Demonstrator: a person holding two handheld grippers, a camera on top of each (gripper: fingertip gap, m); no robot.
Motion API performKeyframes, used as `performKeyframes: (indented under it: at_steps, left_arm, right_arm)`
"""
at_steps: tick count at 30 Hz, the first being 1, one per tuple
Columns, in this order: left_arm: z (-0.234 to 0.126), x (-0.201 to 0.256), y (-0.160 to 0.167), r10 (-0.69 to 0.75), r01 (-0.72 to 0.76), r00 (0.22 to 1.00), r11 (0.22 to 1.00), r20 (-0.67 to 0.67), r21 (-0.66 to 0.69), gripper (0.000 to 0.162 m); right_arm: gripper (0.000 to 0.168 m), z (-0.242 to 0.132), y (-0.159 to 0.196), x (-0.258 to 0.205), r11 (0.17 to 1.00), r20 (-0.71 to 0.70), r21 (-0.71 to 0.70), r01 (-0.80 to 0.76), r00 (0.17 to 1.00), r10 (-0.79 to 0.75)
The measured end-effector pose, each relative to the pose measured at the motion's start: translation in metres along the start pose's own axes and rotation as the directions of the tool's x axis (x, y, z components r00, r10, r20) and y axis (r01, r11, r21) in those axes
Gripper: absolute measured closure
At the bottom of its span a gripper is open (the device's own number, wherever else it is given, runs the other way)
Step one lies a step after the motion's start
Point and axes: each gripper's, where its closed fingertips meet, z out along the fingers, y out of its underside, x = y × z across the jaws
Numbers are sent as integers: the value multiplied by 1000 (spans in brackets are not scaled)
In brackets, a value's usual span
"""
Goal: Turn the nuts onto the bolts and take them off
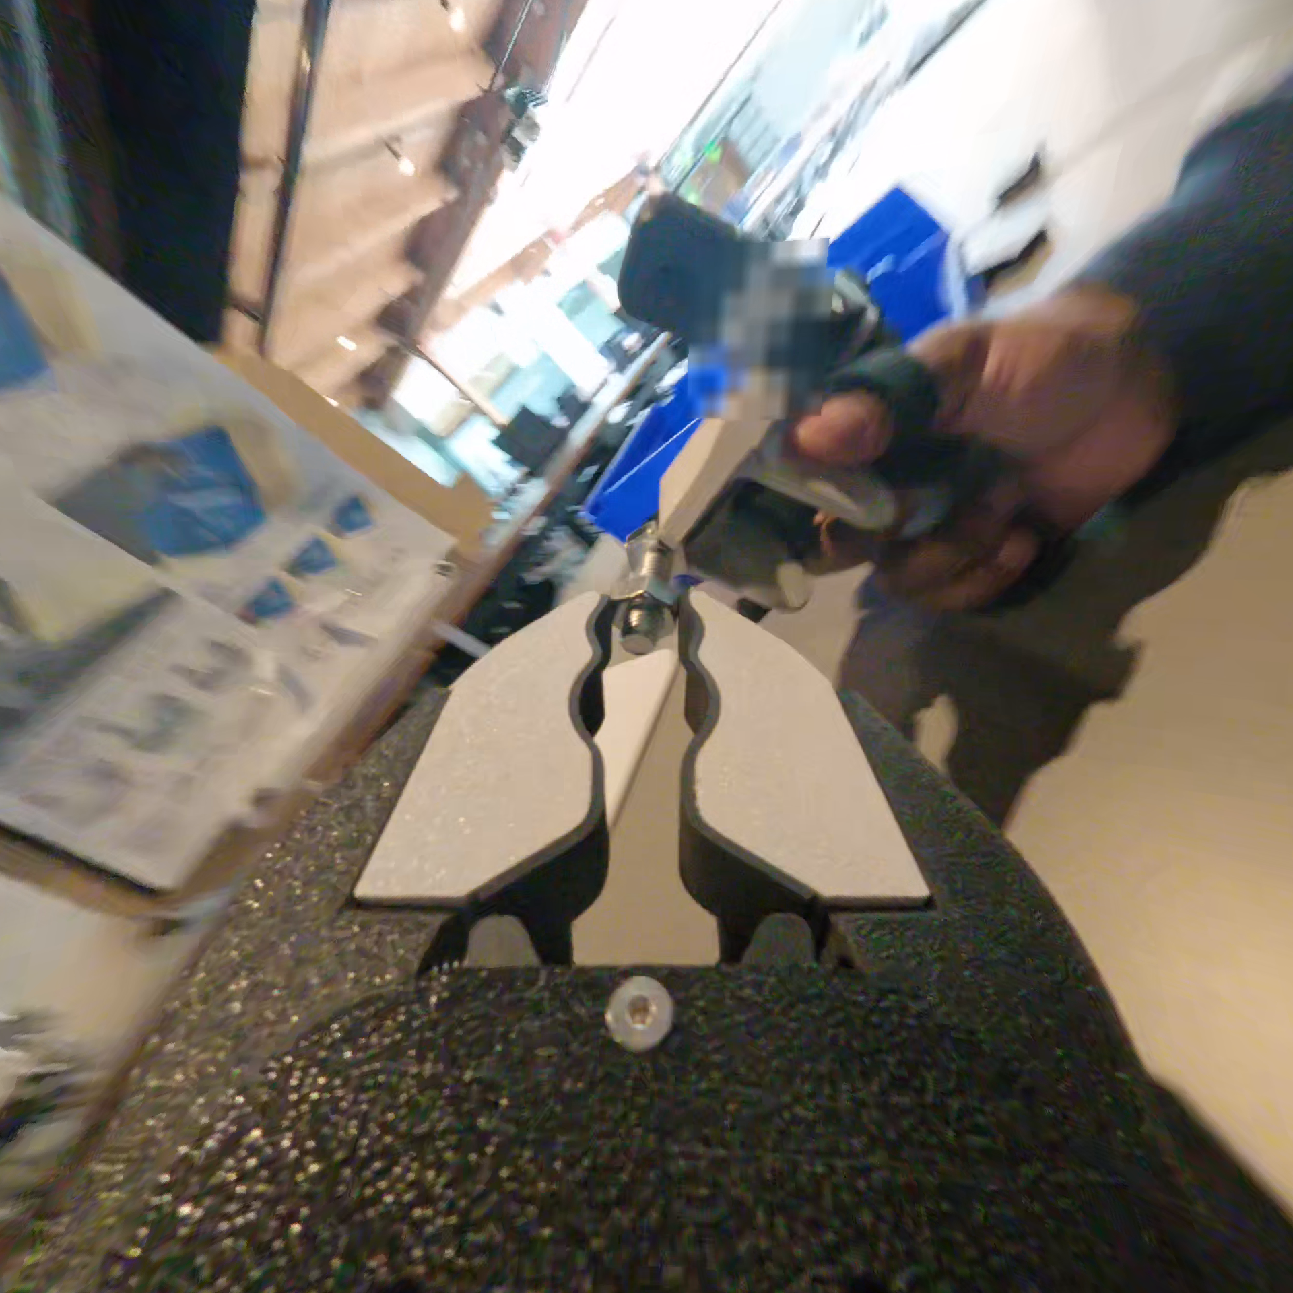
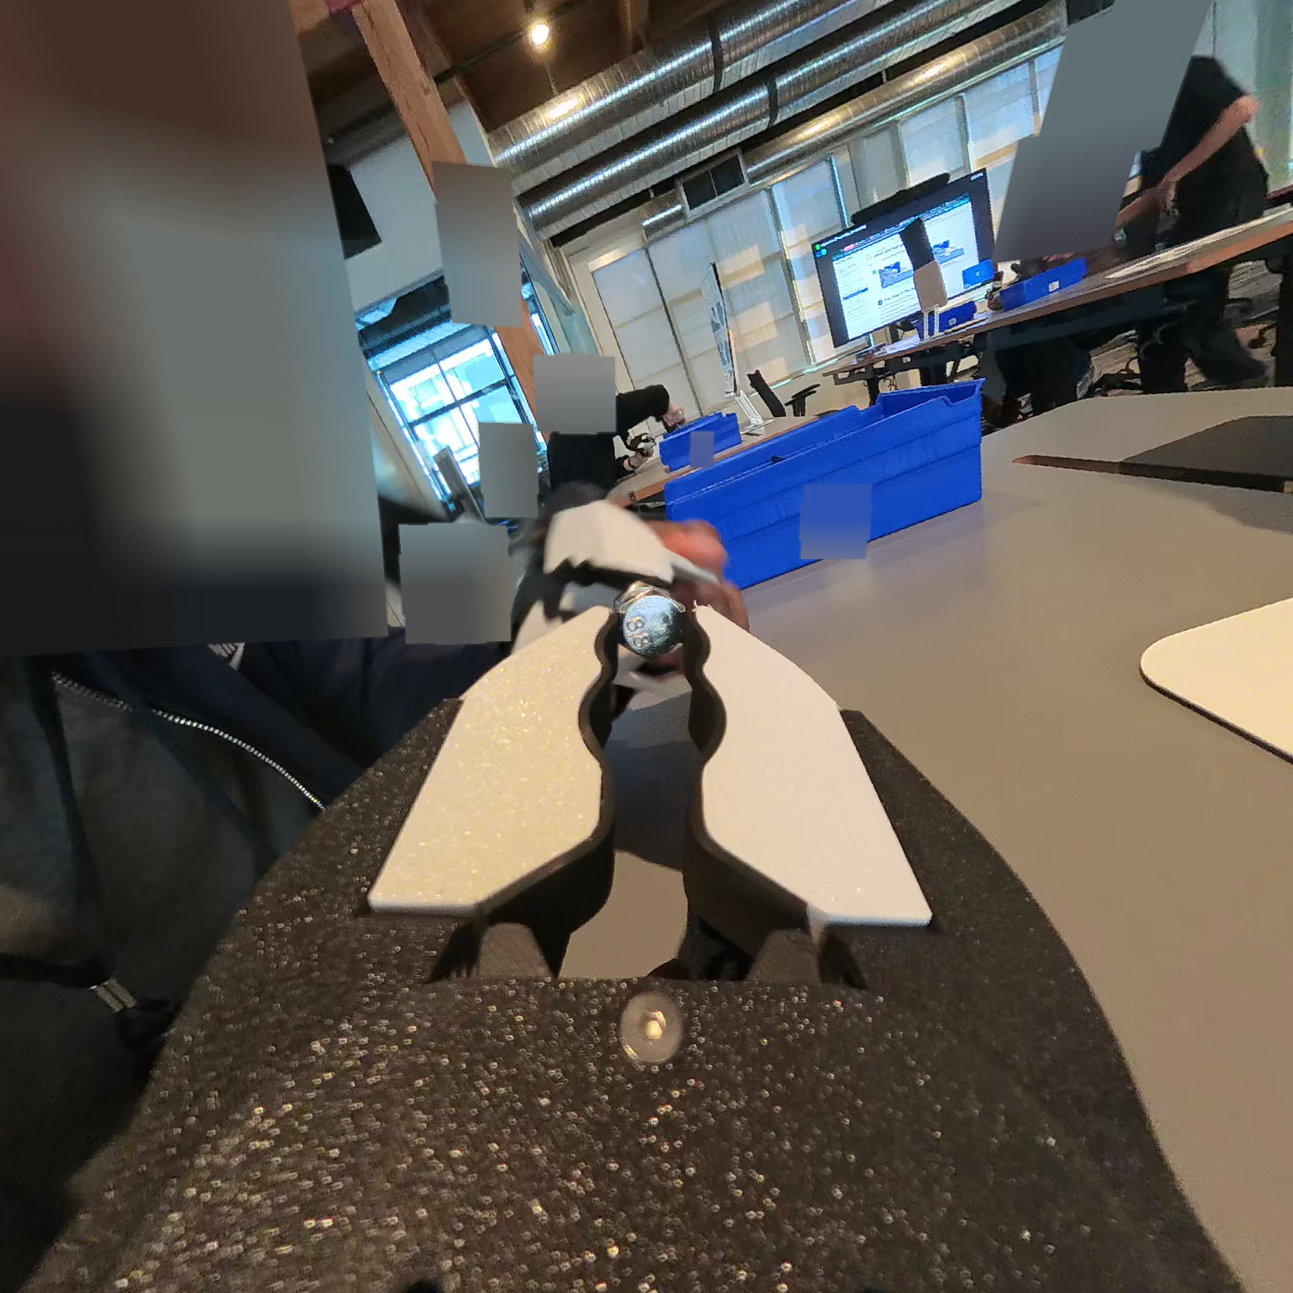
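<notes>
Left gripper [image 1: 640,616]: jaws closed on nut [image 1: 647,586]. Right gripper [image 2: 647,630]: jaws closed on bolt [image 2: 651,625] head. Blue bin [image 2: 825,476]: on table [image 2: 979,630], behind bolt.

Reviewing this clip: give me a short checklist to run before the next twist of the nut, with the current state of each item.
1. Right gripper clamped on the bolt head: ok.
2. Left gripper closed on the nut: ok.
3. Nut sits on the bolt's thread: ok.
4. Nut square to the thread, not cross-threaded: cannot tell, too blurred.
5. Bolt held in the air above the table: ok.
</notes>
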Motion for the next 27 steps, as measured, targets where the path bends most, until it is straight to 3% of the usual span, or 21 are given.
performKeyframes:
  at_steps: [2,5,9,12,15,23,25,27]
  left_arm:
    - [0,-1,-2,109,-109,992,994,58,-9,141]
    - [0,-1,-10,-234,237,972,968,-35,84,120]
    - [0,-3,-9,-634,660,743,747,-217,79,116]
    - [-1,-3,-4,-734,774,619,631,-278,59,121]
    - [-2,-1,-4,-752,801,582,596,-309,58,126]
    - [-2,4,-7,-684,728,667,683,-296,63,145]
    - [-3,5,-6,-595,629,764,773,-251,85,145]
    - [-2,5,-4,-417,434,895,896,-161,94,144]
  right_arm:
    - [152,0,1,1,1000,2,6,2,1000,-2]
    - [152,0,-1,0,1000,5,21,6,1000,-6]
    - [152,-1,-2,2,999,-6,22,36,999,-36]
    - [152,-1,-3,3,997,-13,22,75,997,-75]
    - [152,1,-1,1,995,-24,6,104,994,-104]
    - [152,5,7,-3,990,-9,-31,139,990,-140]
    - [152,5,7,-3,991,-2,-29,128,992,-128]
    - [152,6,7,-2,993,2,-24,117,993,-117]
